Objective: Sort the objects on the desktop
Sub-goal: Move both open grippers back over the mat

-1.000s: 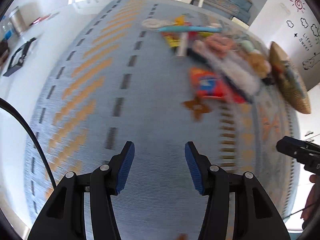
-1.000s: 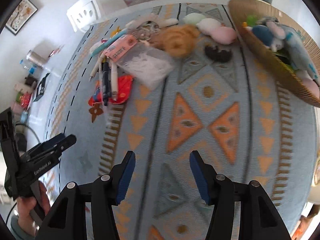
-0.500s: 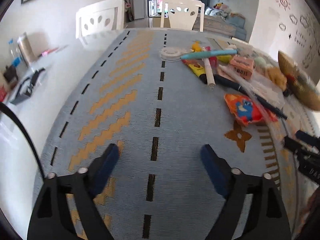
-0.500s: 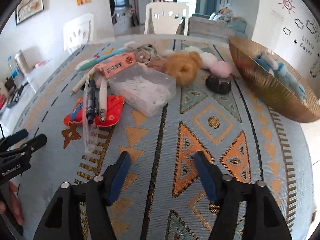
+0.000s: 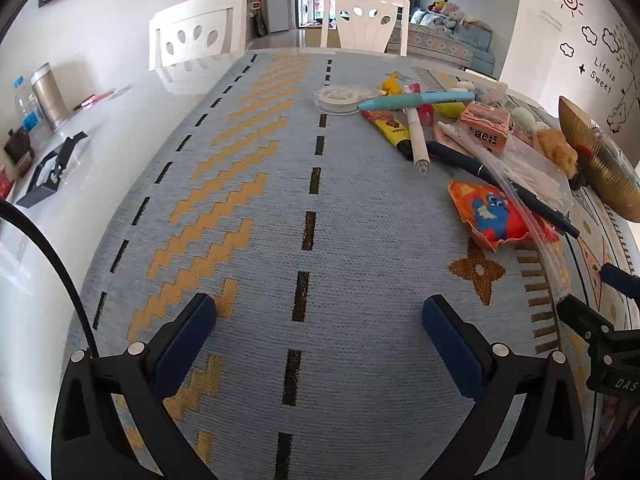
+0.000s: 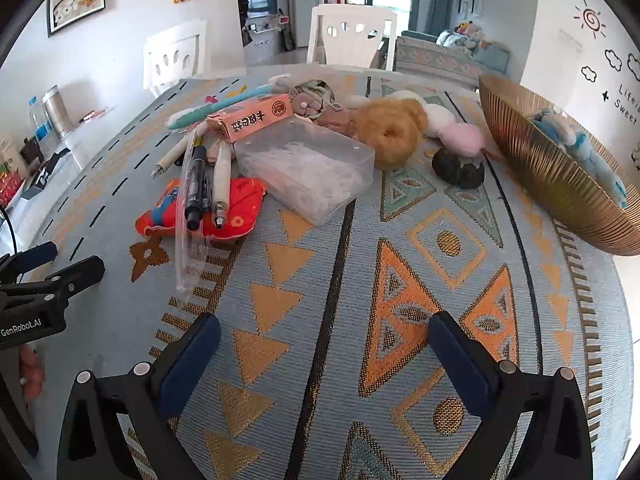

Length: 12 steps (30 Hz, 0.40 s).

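Observation:
A pile of small objects lies on the patterned tablecloth: a red pouch (image 6: 236, 212) under a clear bag of pens (image 6: 196, 184), a clear plastic box (image 6: 308, 172), a pink carton (image 6: 252, 116), a teal pen (image 6: 216, 106), a tan fluffy scrunchie (image 6: 390, 132), pink and white plush balls (image 6: 460, 138) and a dark hair tie (image 6: 458, 166). A gold bowl (image 6: 540, 168) with blue plush items stands at the right. My right gripper (image 6: 324, 356) is open and empty, near the table's front. My left gripper (image 5: 320, 332) is open and empty, left of the pile; the red pouch (image 5: 492, 216) lies to its right.
A tape roll (image 5: 338, 98) and yellow tube (image 5: 390, 130) lie at the pile's far side. White chairs (image 5: 200, 36) stand behind the table. A metal cup (image 5: 48, 94), bottle and a black stand (image 5: 48, 172) sit on the white table at the left.
Both grippers have opened wider and tilted up from looking down at the cloth to looking across the table. The objects have not moved.

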Tool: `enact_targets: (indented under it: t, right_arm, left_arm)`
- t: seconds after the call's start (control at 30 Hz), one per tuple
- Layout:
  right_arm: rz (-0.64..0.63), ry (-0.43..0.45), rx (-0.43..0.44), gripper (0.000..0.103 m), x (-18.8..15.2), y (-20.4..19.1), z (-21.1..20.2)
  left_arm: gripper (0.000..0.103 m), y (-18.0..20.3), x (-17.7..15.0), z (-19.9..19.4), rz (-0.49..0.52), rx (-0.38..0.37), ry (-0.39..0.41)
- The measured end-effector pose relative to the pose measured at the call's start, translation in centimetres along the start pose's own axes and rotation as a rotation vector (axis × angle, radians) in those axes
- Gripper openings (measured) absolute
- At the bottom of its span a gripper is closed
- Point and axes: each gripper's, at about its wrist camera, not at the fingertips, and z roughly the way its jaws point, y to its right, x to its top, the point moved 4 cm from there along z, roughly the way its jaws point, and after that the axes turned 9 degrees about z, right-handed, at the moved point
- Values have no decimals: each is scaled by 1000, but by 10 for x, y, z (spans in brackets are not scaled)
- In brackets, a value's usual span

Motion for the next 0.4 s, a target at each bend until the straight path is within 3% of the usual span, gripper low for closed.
enact_targets:
  t: [0.4]
  right_arm:
    - [-1, 0, 0, 103, 0, -1, 0]
  left_arm:
    - [103, 0, 0, -1, 4, 6, 0]
